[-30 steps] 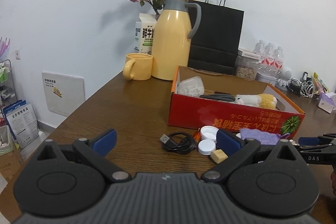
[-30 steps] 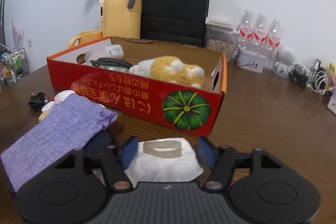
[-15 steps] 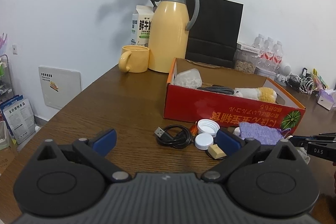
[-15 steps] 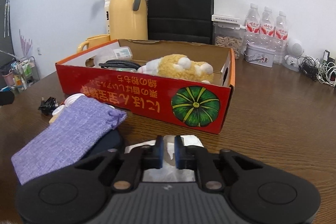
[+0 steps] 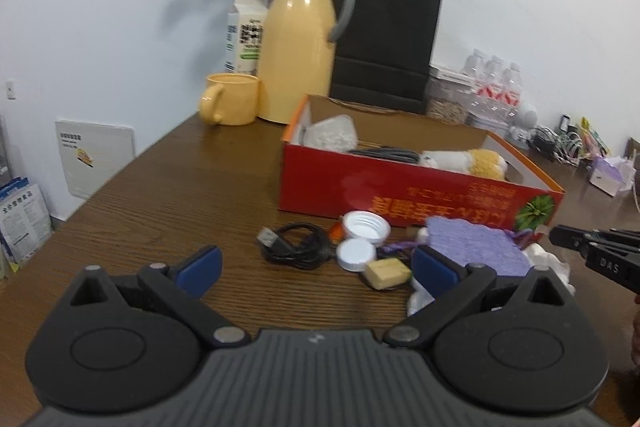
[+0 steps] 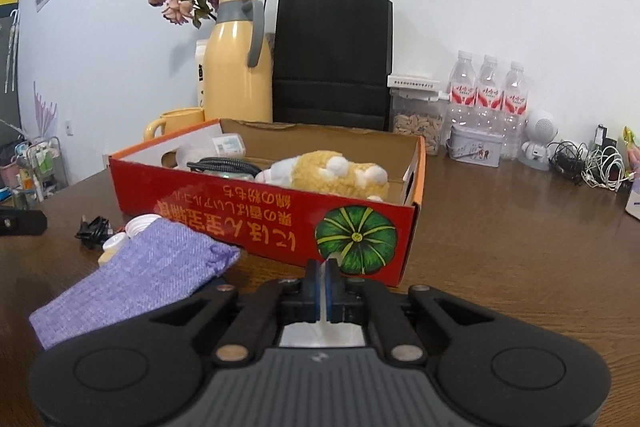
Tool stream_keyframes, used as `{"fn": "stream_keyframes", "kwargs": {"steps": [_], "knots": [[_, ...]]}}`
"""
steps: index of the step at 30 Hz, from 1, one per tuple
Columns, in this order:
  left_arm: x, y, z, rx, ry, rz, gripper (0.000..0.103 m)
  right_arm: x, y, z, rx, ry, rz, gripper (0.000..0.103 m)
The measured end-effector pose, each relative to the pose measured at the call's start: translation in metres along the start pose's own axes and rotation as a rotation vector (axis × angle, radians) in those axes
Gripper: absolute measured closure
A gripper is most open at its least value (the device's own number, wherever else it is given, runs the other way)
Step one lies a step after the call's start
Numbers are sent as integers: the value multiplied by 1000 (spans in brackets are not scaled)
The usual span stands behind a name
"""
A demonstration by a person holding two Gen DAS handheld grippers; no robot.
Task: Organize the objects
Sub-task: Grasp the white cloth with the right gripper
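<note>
A red cardboard box (image 5: 400, 187) (image 6: 224, 199) sits on the brown table, holding a plush toy (image 6: 332, 173), a black cable and a white packet. In front of it lie a purple pouch (image 6: 132, 283) (image 5: 476, 245), a black USB cable (image 5: 296, 245), white caps (image 5: 366, 225) and a tan block (image 5: 388, 271). My right gripper (image 6: 324, 271) is shut on a white tissue pack (image 6: 322, 331), lifted in front of the box; it also shows in the left wrist view (image 5: 556, 235). My left gripper (image 5: 316, 263) is open and empty, short of the clutter.
A yellow thermos (image 5: 298, 51) with dried flowers, a yellow mug (image 5: 230, 99), a milk carton and a black paper bag (image 6: 332, 59) stand at the back. Water bottles (image 6: 486, 95), a seed jar, a tin and tangled cables (image 6: 588, 163) are at the right.
My right gripper has closed on the white tissue pack and lifted it off the table. My left gripper has drawn back slightly, staying open.
</note>
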State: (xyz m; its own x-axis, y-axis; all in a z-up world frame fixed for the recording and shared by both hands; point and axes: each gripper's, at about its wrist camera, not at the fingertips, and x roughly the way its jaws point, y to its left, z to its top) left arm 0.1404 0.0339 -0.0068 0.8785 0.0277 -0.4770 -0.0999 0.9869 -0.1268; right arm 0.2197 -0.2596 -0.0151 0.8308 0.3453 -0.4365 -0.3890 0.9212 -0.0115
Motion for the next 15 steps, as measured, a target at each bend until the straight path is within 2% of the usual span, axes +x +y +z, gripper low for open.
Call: {"fn": "stream_keyframes", "kwargs": {"steps": [8,15], "knots": [[19,-51,-1,78,102,-122,0,-8,2,-1,-10,-44,-7,101],[41,-82,4,85,181,-180,0,-13,3,-1,-13,-73,6,101]]}}
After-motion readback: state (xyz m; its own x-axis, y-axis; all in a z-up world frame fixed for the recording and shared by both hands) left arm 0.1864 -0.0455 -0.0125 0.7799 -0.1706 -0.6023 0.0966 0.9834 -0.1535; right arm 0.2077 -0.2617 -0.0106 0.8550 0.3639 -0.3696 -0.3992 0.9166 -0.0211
